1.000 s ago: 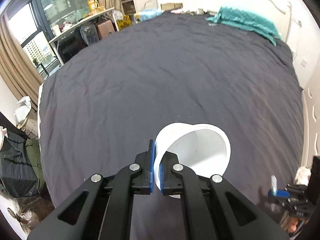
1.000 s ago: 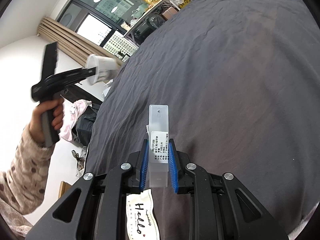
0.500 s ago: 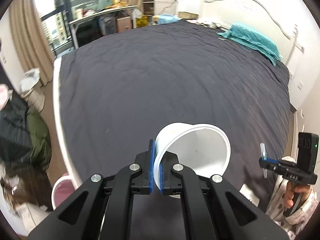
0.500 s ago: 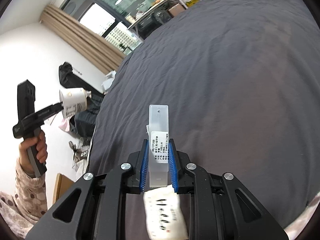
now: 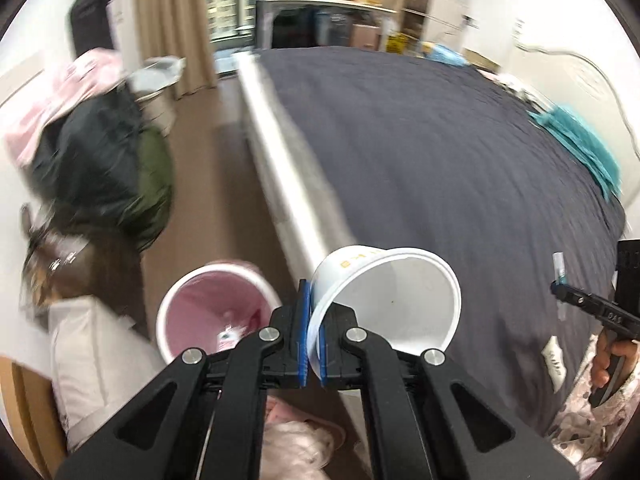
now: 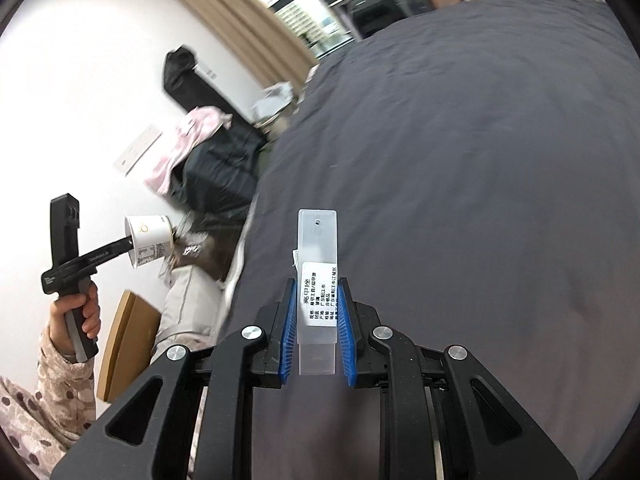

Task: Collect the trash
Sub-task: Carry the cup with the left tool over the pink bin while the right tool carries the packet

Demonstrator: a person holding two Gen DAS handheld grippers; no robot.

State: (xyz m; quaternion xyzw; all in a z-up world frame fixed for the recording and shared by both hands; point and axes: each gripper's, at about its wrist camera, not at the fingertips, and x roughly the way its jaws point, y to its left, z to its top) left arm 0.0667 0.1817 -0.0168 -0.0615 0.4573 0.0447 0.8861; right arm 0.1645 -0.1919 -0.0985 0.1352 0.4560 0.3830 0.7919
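My left gripper (image 5: 312, 340) is shut on the rim of a white paper cup (image 5: 392, 304), held in the air past the bed's edge. A pink-lined waste bin (image 5: 208, 308) with a white rim stands on the floor just left of the cup. My right gripper (image 6: 316, 320) is shut on a clear plastic package (image 6: 317, 264) with a white label, held above the dark bed cover (image 6: 480, 160). The cup (image 6: 150, 240) also shows in the right wrist view, far left. The right gripper (image 5: 560, 284) shows at the right of the left wrist view.
The bed (image 5: 440, 140) has a white side rail (image 5: 280, 160). Dark bags and clothes (image 5: 100, 168) pile on the floor at the left. A white paper scrap (image 5: 554, 360) lies on the bed. A teal cloth (image 5: 580, 148) lies at the bed's far side.
My left gripper has swung left with the cup, off the bed towards the floor; the pink bin has come into view beside it. My right gripper still holds the package above the bed.
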